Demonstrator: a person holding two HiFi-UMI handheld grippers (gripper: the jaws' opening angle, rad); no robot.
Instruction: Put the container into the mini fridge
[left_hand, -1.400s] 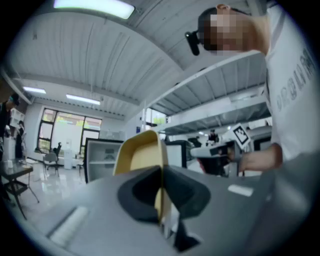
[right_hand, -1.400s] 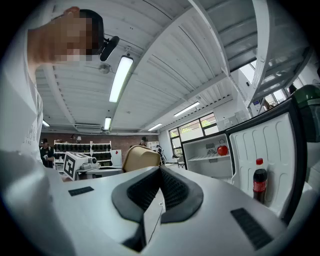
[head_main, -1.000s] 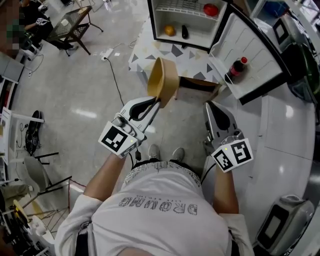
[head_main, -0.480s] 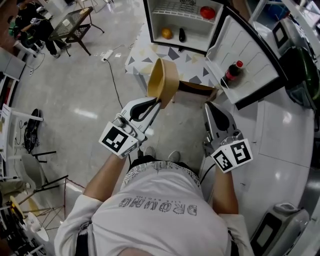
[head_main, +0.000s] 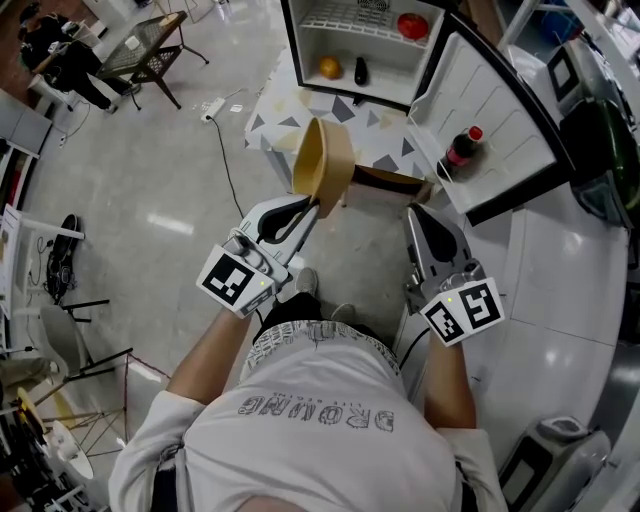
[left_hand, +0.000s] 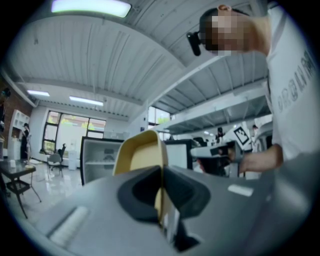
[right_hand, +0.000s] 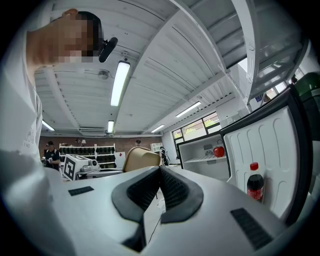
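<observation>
A tan plastic container (head_main: 323, 166) is held on edge in front of me, its rim pinched by my left gripper (head_main: 316, 205), which is shut on it. In the left gripper view the container (left_hand: 140, 155) rises between the closed jaws. The mini fridge (head_main: 360, 45) stands open ahead, with an orange (head_main: 329, 67), a dark item and a red fruit (head_main: 411, 25) on its shelves. Its door (head_main: 500, 125) swings right and carries a cola bottle (head_main: 459, 147). My right gripper (head_main: 418, 213) is shut and empty, right of the container. The fridge (right_hand: 205, 152) also shows in the right gripper view.
The fridge sits on a patterned low table (head_main: 290, 122). A white counter (head_main: 570, 290) runs along the right with appliances. A cable and power strip (head_main: 214, 107) lie on the floor at left, near a small side table (head_main: 150, 45). People sit far left.
The fridge and floor have slid slightly in the head view as I step closer. Both grippers keep their pose and the container stays gripped.
</observation>
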